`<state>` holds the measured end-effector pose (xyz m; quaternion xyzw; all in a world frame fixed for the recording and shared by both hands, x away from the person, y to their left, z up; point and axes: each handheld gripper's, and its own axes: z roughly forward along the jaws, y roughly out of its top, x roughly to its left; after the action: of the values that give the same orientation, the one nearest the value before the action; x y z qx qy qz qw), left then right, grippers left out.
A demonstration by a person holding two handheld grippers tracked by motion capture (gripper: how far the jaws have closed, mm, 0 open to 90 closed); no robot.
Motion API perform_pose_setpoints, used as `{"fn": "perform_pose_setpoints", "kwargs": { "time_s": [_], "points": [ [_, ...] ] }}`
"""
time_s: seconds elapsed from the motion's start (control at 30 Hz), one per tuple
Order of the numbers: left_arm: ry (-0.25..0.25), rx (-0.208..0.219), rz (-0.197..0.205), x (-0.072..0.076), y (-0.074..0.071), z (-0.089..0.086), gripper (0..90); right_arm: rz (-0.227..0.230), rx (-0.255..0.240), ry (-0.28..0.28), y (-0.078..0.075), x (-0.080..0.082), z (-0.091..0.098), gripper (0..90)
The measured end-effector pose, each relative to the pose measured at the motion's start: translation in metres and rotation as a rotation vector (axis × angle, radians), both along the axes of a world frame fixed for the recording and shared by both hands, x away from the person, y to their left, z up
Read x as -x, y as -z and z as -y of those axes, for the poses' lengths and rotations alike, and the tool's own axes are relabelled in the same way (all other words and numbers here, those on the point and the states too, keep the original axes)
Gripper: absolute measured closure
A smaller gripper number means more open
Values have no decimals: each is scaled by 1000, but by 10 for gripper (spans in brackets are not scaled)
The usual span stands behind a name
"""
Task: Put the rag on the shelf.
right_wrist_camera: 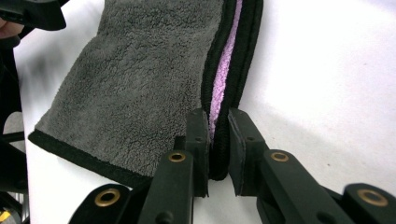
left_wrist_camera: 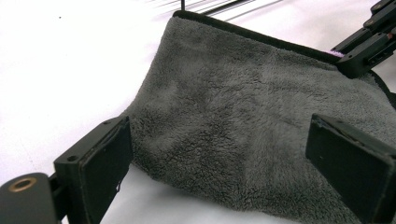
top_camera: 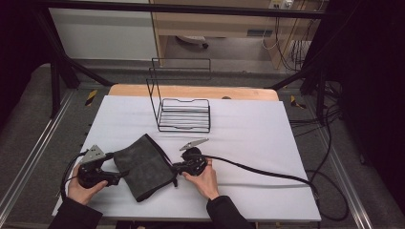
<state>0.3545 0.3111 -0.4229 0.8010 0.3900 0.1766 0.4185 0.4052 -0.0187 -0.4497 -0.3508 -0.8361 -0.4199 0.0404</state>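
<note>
The grey towel lies folded on the white table, near the front edge between the two hands, with the wire rack standing well behind it. The right gripper has its jaws pinched on the towel's black-bound edge, where a pink inner face peeks out between the two layers (a thin bite, right at the hem). The left gripper sits at the opposite side with its jaws spread wide, the towel lying between them but neither pad pressing on it.

My worry is that right-hand hold. It grips only the very edge, so a pull could let one layer slip out and the fold fall open. And if the left jaws close where they are, they may bunch up a lump of pile instead of a clean edge, leaving the towel to sag or twist when lifted.
</note>
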Motion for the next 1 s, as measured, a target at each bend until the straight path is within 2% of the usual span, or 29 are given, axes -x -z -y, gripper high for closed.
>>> {"fn": "perform_pose_setpoints", "kwargs": {
  "time_s": [0.17, 0.43, 0.6, 0.67, 0.77, 0.83, 0.87, 0.93, 1.0],
  "points": [
    [-4, 3, 3, 0, -1, -1, 73, -4, -1, 14, -5, 2, 4, 810],
    [-8, 7, 0, 0, 0, 0, 75, 4, -17, 59, -10, 12, 23, 811],
    [-12, 8, -3, 0, 0, 0, 79, 20, 4, 65, -10, 20, 24, 804],
    [-14, 8, -4, 0, 0, -1, 85, 19, 8, 62, -9, 20, 24, 761],
    [-22, 10, -9, 0, 0, -1, 104, 86, 1, 55, -10, 15, 24, 594],
    [-34, 0, -21, -2, 1, -1, 127, 132, -36, 66, -14, 8, 24, 496],
    [-38, 2, -26, -2, 2, -1, 138, 144, -46, 69, -16, 5, 24, 485],
    [-44, 1, -34, -3, 3, 0, 149, 178, -36, 71, -20, -6, 19, 414],
    [-46, 0, -37, -3, 3, 0, 152, 186, -30, 65, -22, -11, 15, 416]
  ]
}}
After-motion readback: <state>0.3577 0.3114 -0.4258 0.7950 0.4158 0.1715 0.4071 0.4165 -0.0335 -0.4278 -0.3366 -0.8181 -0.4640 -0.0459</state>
